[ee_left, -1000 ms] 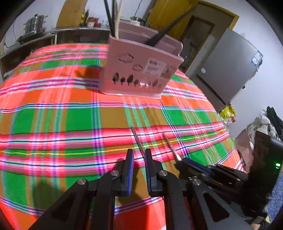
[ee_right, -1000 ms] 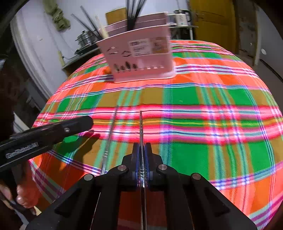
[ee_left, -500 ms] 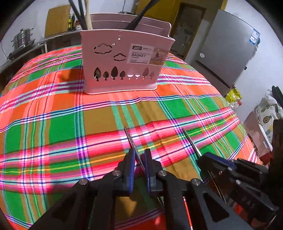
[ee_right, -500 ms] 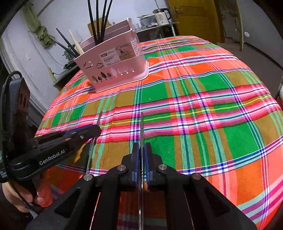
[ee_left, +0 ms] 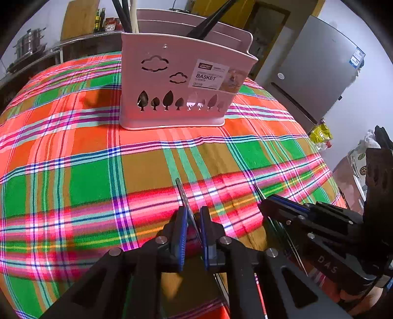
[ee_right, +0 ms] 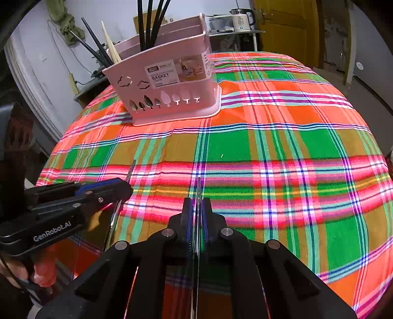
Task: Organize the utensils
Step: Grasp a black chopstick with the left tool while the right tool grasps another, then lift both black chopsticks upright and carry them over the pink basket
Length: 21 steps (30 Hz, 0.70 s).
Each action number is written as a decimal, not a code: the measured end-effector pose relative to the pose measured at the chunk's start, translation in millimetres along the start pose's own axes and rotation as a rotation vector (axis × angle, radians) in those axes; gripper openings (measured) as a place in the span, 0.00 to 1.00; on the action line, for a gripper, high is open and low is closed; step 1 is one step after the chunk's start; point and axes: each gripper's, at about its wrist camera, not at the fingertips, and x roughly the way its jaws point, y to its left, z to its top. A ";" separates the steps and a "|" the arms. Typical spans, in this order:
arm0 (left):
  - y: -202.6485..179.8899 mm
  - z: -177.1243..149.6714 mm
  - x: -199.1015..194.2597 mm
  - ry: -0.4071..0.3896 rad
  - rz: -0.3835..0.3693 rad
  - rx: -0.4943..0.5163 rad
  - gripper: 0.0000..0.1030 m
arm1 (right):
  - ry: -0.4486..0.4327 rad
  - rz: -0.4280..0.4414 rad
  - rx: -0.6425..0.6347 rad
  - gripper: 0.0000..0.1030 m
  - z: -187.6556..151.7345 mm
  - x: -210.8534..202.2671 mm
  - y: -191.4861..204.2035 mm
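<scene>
A pink utensil basket [ee_left: 181,83] stands on the plaid tablecloth, also in the right wrist view [ee_right: 169,83], with several black chopsticks [ee_right: 149,22] in it. My left gripper [ee_left: 192,216] is shut on a thin metal chopstick [ee_left: 183,193] and holds it above the cloth. My right gripper [ee_right: 197,208] is shut on a second metal chopstick [ee_right: 198,189], pointing toward the basket. The right gripper shows at the right of the left wrist view [ee_left: 294,216]; the left gripper shows at the left of the right wrist view [ee_right: 98,191].
The table wears an orange, green and pink plaid tablecloth [ee_left: 86,176]. A grey fridge [ee_left: 316,71] stands beyond the table's right side. A counter with pots [ee_left: 29,49] is at the back left. A kettle [ee_right: 242,20] and a yellow door [ee_right: 287,27] lie behind.
Both grippers have lifted with their chopsticks and moved closer to the basket, which now looks larger. The two grippers stay side by side.
</scene>
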 end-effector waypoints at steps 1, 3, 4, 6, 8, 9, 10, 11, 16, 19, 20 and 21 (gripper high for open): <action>-0.1 1.0 0.8 0.001 0.001 -0.002 0.10 | 0.001 0.003 0.005 0.07 1.5 0.9 -0.5; -0.2 4.3 2.7 0.004 0.002 -0.011 0.10 | 0.005 0.008 0.014 0.07 4.6 2.6 -1.7; -0.1 5.7 3.6 0.005 0.001 -0.014 0.10 | 0.006 0.010 0.016 0.07 6.1 3.7 -2.2; -0.5 7.7 5.2 0.007 0.006 -0.013 0.10 | 0.011 0.012 0.013 0.07 8.5 5.3 -1.9; -3.4 8.7 6.3 0.009 0.021 -0.004 0.10 | 0.012 0.011 0.008 0.04 9.3 6.0 -1.2; -6.4 8.7 7.6 0.009 0.032 0.004 0.10 | 0.012 0.009 0.006 0.04 9.1 6.0 -0.7; -9.5 8.7 8.2 0.009 0.046 0.017 0.10 | 0.012 0.012 0.006 0.04 9.4 6.2 -1.0; -12.0 8.7 8.7 0.010 0.057 0.026 0.10 | 0.013 0.014 0.006 0.04 9.7 6.3 -1.3; -9.1 11.5 8.5 0.021 0.054 0.009 0.06 | 0.013 0.043 0.017 0.04 9.7 4.4 -2.4; -6.0 12.7 2.0 0.015 0.044 -0.002 0.05 | 0.004 0.049 0.015 0.04 11.0 0.0 -0.6; -5.1 13.2 -1.3 0.009 0.042 -0.003 0.05 | -0.005 0.053 0.015 0.04 12.2 -3.9 -0.1; -4.8 14.1 -5.3 0.002 0.037 -0.003 0.04 | -0.012 0.055 0.014 0.04 13.5 -7.1 0.3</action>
